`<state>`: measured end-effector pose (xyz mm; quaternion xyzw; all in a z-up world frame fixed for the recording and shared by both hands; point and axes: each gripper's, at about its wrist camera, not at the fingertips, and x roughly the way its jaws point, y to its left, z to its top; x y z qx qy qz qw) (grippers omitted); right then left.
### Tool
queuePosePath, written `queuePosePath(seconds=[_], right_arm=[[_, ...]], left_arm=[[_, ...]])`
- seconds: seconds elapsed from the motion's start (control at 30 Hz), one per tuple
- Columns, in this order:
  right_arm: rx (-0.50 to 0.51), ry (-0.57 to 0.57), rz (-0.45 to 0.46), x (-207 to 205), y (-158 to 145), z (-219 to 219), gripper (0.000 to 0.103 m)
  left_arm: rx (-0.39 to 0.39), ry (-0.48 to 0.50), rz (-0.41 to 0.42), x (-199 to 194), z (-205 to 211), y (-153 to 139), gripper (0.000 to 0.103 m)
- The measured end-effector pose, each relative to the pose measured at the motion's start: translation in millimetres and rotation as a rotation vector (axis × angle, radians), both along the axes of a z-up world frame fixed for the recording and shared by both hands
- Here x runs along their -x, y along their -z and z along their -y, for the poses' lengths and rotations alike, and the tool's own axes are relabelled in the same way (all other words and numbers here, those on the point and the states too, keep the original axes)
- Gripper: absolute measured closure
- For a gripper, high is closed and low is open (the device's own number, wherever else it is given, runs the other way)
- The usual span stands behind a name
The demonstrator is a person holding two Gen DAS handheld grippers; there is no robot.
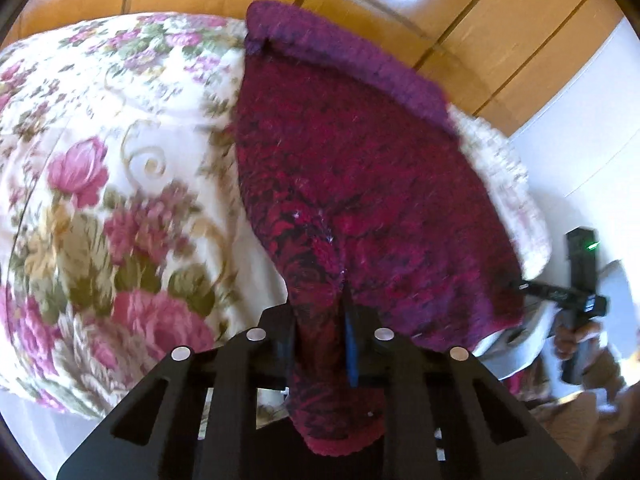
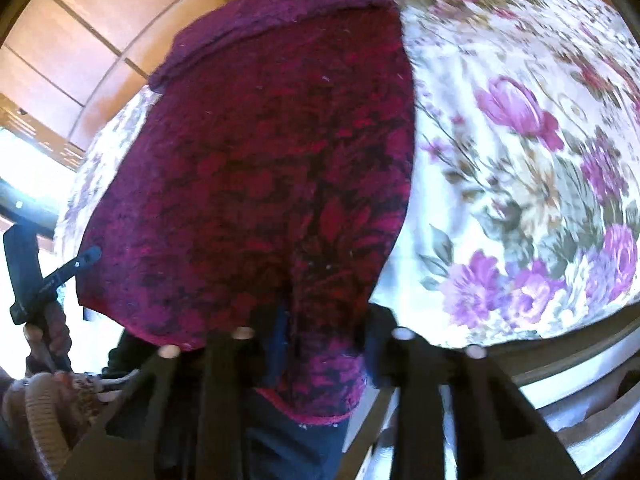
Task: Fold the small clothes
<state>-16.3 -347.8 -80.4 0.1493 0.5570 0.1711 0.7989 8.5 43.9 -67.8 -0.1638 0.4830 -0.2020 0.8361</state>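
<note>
A dark red and black patterned cloth point(image 1: 352, 168) with a purple hem lies stretched over the floral bed cover; it also fills the right wrist view point(image 2: 260, 168). My left gripper point(image 1: 320, 312) is shut on one near corner of the cloth, which bunches between the fingers and hangs below them. My right gripper point(image 2: 324, 320) is shut on the other near corner, with fabric hanging below it. The right gripper shows at the right edge of the left wrist view point(image 1: 576, 292), and the left one at the left edge of the right wrist view point(image 2: 52, 276).
The cream bed cover point(image 1: 100, 152) with pink and purple flowers spreads under the cloth point(image 2: 520, 160). Beyond it are orange tiled panels point(image 1: 460, 20). A white wall point(image 1: 580, 140) stands at the right. The bed's edge and frame point(image 2: 560, 380) show below.
</note>
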Motion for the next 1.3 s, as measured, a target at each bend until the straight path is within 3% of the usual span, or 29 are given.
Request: queuePosePath(seconds=[0.2, 0.3, 0.5, 0.7, 0.73, 0.9, 0.97, 1.03, 1.07, 1.13, 1.23, 1.3], right_arm=[[-0.135, 0.052, 0.120, -32.8, -34.1, 0.9, 0.082], [-0.206, 0.109, 0.152, -59.6, -42.9, 4.3, 0.082], [-0.251, 0.224, 0.138, -107.1, -34.2, 17.3, 0.082], [-0.209, 0.269, 0.088, -164.6, -27.5, 12.6, 0.082], [-0.212, 0.274, 0.078, -170.7, -25.8, 12.8, 0.078], [-0.298, 0.305, 0.057, -184.5, -24.6, 19.8, 0.052], [-0.389, 0.320, 0.063, -180.7, -26.5, 27.6, 0.026], [-0.404, 0.342, 0.121, -174.1, -34.4, 34.7, 0.010], [-0.381, 0.358, 0.155, -168.5, -39.3, 38.6, 0.006], [-0.367, 0.369, 0.177, -158.3, -43.5, 45.4, 0.004], [-0.313, 0.380, 0.175, -141.0, -38.0, 55.0, 0.004], [-0.261, 0.375, 0.161, -128.9, -28.9, 56.7, 0.005]], left_arm=[[0.198, -0.029, 0.051, -31.4, -14.5, -28.3, 0.088], [0.251, -0.036, 0.065, -57.9, -10.5, -36.4, 0.088], [0.280, -0.096, 0.034, -128.3, -6.0, -39.0, 0.088], [0.264, -0.130, -0.017, -185.8, 0.7, -29.8, 0.088], [0.280, -0.137, -0.043, -193.7, -0.3, -26.8, 0.088], [0.458, -0.206, -0.157, -216.9, -21.8, -14.8, 0.064], [0.505, -0.232, -0.147, -214.7, -33.1, -16.0, 0.055], [0.525, -0.298, -0.107, -206.3, -52.5, -19.8, 0.036], [0.541, -0.335, -0.088, -201.3, -64.0, -21.6, 0.029], [0.555, -0.378, -0.062, -191.6, -81.4, -24.0, 0.028], [0.470, -0.400, -0.020, -171.3, -96.4, -24.7, 0.027], [0.374, -0.355, -0.007, -154.2, -90.2, -18.9, 0.022]])
